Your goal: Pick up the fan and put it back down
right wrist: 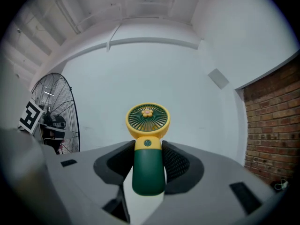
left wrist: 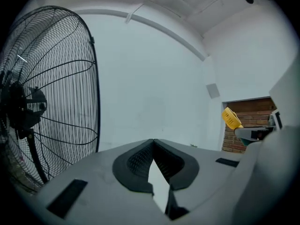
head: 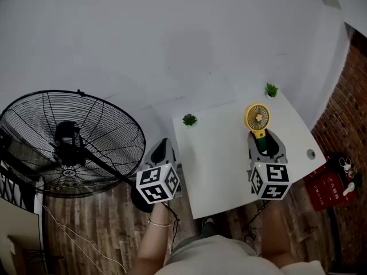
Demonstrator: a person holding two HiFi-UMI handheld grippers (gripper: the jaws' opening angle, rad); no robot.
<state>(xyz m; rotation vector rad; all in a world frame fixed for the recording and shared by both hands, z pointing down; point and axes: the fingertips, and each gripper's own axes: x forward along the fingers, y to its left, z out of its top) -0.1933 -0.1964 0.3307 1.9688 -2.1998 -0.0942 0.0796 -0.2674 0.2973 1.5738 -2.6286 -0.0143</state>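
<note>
Right gripper (right wrist: 147,149) clamps the green handle of the handheld fan (right wrist: 147,118). Left gripper (left wrist: 153,143) clenched, empty. Cannot tell whether the fan's base touches the surface (head: 218,153).

The left gripper (head: 163,148) has its jaws pressed together with nothing inside, and the right gripper (head: 266,142) squeezes the green handle of the little fan (head: 257,118).

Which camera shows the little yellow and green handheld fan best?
The right gripper view: the fan sits centred, grille facing the camera, green handle between the jaws. The head view shows the fan small, from above. The left gripper view catches only a yellow sliver far right.
</note>
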